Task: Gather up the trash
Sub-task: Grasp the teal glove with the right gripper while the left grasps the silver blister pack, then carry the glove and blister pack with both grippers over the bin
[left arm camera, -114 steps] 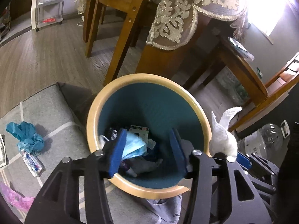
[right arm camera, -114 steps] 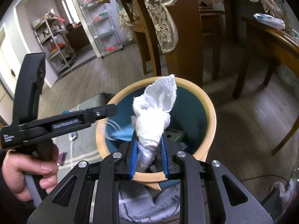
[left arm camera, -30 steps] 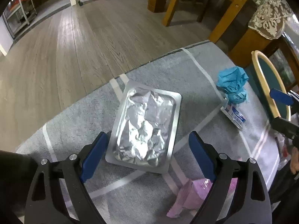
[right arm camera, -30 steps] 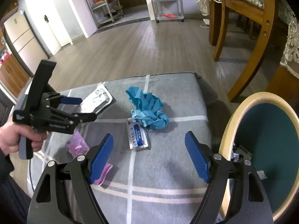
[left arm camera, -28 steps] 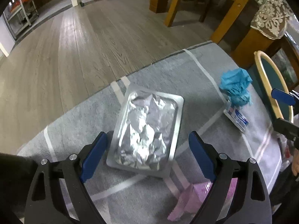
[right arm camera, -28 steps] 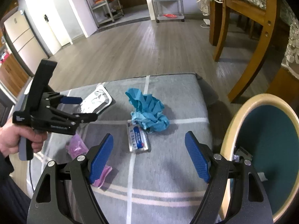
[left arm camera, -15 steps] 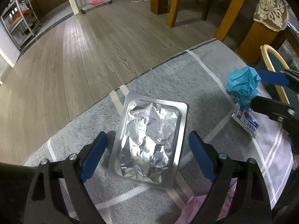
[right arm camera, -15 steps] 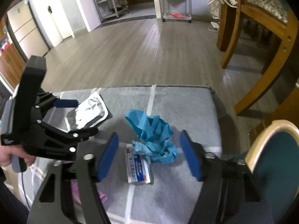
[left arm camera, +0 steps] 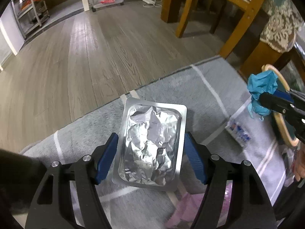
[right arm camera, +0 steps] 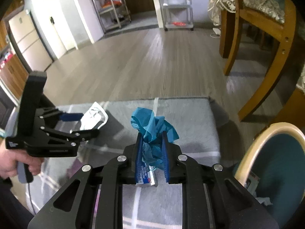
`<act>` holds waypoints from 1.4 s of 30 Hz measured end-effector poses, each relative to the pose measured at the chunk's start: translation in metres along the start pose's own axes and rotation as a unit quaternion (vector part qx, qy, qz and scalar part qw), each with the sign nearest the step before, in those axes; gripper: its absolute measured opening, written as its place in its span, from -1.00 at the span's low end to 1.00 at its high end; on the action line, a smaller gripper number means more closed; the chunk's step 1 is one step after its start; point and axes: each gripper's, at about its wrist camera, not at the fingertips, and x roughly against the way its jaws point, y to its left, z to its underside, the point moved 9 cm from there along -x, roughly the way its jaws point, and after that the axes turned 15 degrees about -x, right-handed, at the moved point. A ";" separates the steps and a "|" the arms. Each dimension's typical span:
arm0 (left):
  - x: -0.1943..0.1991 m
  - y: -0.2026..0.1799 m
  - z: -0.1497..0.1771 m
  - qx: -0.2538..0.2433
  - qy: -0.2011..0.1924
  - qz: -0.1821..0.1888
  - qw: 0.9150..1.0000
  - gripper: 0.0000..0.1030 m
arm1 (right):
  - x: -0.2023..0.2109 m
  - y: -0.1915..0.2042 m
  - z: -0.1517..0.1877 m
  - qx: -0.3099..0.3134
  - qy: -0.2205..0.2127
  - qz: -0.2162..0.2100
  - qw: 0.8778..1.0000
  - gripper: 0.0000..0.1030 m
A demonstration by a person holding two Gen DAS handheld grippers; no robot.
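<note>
On the grey rug [left arm camera: 190, 87], left gripper [left arm camera: 151, 157] spread, blue pads flanking a crumpled foil tray [left arm camera: 151, 143] that lies flat between them. Right gripper [right arm camera: 152, 150] pinching a crumpled blue glove [right arm camera: 152, 131] above a small printed packet [right arm camera: 145, 177]. Teal bin with pale rim [right arm camera: 253, 150] just right of it.

A home: wooden dining chair [right arm camera: 266, 43], lace tablecloth [left arm camera: 280, 24], fridge [right arm camera: 28, 43].

Crinkled shiny foil tray [left arm camera: 152, 143] with smooth metal rim, matt grey woven rug [left arm camera: 200, 87], thin crumpled blue glove [right arm camera: 152, 133], glossy printed plastic sachet [left arm camera: 238, 133], matt wood-grain floor [left arm camera: 95, 47], varnished wooden chair [left arm camera: 234, 19]
</note>
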 end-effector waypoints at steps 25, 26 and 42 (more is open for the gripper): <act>0.104 -0.126 0.024 0.036 -0.109 0.060 0.992 0.34 | 0.126 -0.035 0.051 -0.057 -0.069 -0.013 0.996 -0.62; 0.105 -0.130 0.024 0.036 -0.111 0.063 0.991 0.34 | 0.131 -0.039 0.053 -0.059 -0.072 -0.013 0.996 -0.62; 0.103 -0.207 -0.001 0.009 -0.115 0.099 0.988 0.34 | 0.174 -0.104 0.068 -0.104 -0.110 0.010 0.988 -0.62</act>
